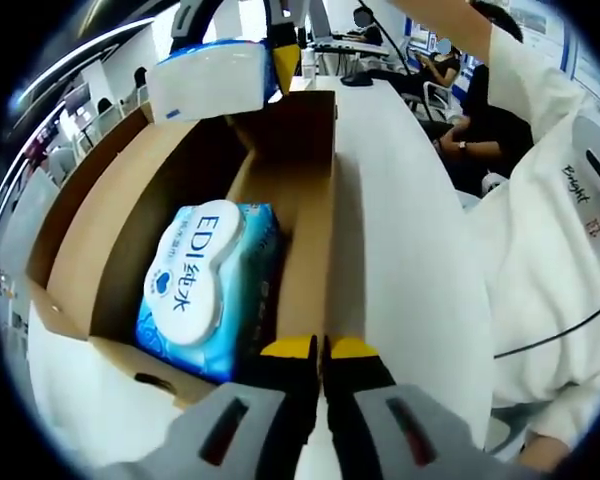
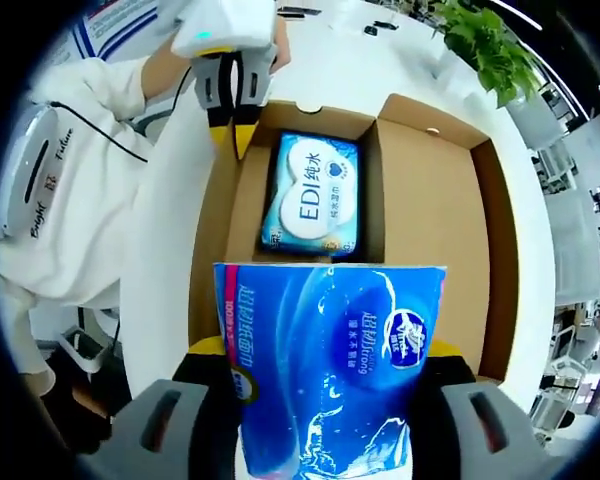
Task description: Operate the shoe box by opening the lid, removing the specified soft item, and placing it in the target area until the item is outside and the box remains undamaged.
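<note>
The brown shoe box (image 1: 100,260) lies open on a white table, its lid folded back (image 2: 430,220). Inside it lies a blue wet-wipes pack (image 1: 205,285) with a white flap lid, also seen from above (image 2: 313,195). My left gripper (image 1: 323,348) is shut on the top edge of the box's side wall; it also shows at the box's far edge (image 2: 238,125). My right gripper (image 2: 325,350) is shut on a blue soft tissue pack (image 2: 330,370), held in the air above the box's end. That tissue pack (image 1: 210,78) hangs over the far end of the box.
The white table (image 1: 400,230) runs along the box's side. The holder's white shirt (image 1: 560,260) is close on one side. Seated people (image 1: 450,70) are at the far end of the table. A green plant (image 2: 485,45) stands beyond the box.
</note>
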Tool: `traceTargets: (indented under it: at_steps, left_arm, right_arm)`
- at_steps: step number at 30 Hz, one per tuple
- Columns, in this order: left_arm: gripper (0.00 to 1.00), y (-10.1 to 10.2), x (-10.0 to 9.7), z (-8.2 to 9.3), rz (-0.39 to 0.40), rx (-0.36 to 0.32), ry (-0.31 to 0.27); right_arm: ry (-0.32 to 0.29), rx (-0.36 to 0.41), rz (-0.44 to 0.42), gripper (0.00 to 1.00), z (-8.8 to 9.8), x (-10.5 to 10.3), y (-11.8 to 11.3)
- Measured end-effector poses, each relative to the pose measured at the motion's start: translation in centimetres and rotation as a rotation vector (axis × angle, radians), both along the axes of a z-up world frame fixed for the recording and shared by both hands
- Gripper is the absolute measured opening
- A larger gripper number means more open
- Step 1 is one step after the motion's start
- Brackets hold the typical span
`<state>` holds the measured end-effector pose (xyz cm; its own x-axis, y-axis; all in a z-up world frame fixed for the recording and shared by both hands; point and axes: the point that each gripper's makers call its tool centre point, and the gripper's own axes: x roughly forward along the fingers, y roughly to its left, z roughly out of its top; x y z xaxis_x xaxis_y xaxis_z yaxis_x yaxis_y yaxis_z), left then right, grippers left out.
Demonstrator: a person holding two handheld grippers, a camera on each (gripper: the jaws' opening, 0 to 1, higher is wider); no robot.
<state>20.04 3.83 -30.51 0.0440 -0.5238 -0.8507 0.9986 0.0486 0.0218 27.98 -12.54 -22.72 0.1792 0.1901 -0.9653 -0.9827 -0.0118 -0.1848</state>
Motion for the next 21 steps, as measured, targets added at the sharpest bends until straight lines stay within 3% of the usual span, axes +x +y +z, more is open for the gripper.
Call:
traceTargets:
  at_steps: [4,7,13,21]
  left_arm:
    - [0.02,0.0,0.0,0.0,-0.001,-0.006,-0.003]
    - [0.02,0.0,0.0,0.0,0.001,-0.006,-0.004]
    - [0.02,-0.1,0.1,0.1,0.010,-0.014,-0.006]
    - [0.01,-0.2,0.1,0.1,-0.001,-0.020,-0.012]
  right_arm:
    - [-0.009,-0.021,-0.021,0.67,0.3,0.5,-1.5]
    - [-0.009,-0.058,-0.037,0.67,-0.5,0.7,-3.0]
    - [-0.007,-0.015,-0.047,0.67,-0.4,1.0,-4.0]
    - [-0.043,-0.050,-0.078,0.67,0.3,2.4,-7.6]
